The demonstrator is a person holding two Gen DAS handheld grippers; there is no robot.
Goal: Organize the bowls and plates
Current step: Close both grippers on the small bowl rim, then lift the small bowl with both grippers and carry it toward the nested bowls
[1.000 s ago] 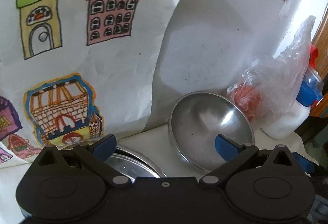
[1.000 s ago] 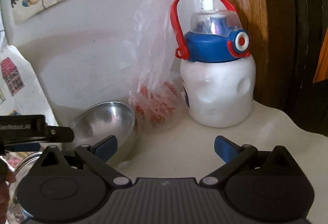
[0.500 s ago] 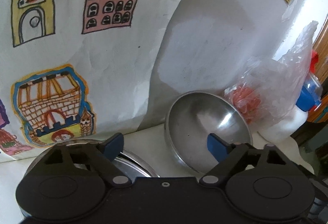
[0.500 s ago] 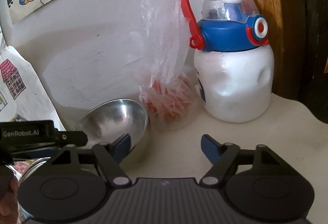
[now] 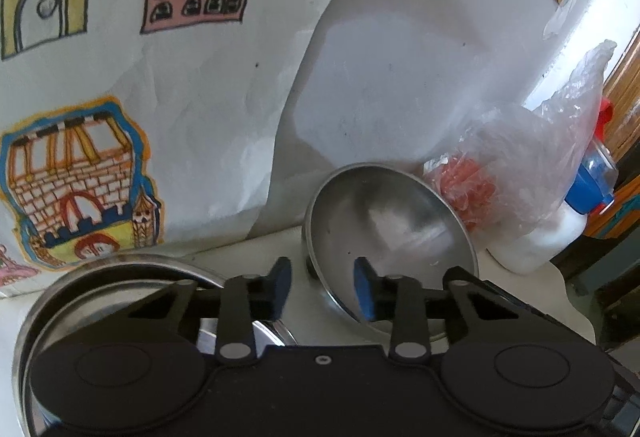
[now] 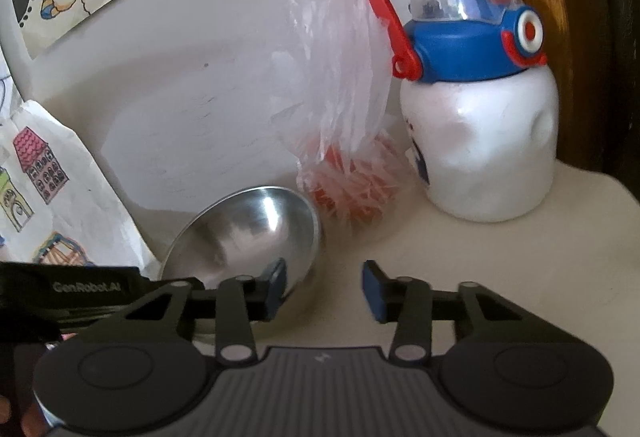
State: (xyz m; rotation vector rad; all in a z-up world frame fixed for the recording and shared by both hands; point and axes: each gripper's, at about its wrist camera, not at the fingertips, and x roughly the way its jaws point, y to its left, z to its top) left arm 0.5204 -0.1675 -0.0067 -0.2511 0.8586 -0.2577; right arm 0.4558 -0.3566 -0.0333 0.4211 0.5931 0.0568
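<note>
Against the wall on the bench, the steel bowl leaned apart from the plates, not yet gathered, both the left gripper and right gripper having just been closing on nothing, a plastic bag and bottle crowding it.

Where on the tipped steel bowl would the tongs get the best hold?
On the thin rim of the steel bowl, at its near lower edge, coming from the front with one finger inside and one outside. The bowl leans tilted, mouth facing the camera, so that edge is exposed; the plastic bag crowds its far side.
</note>
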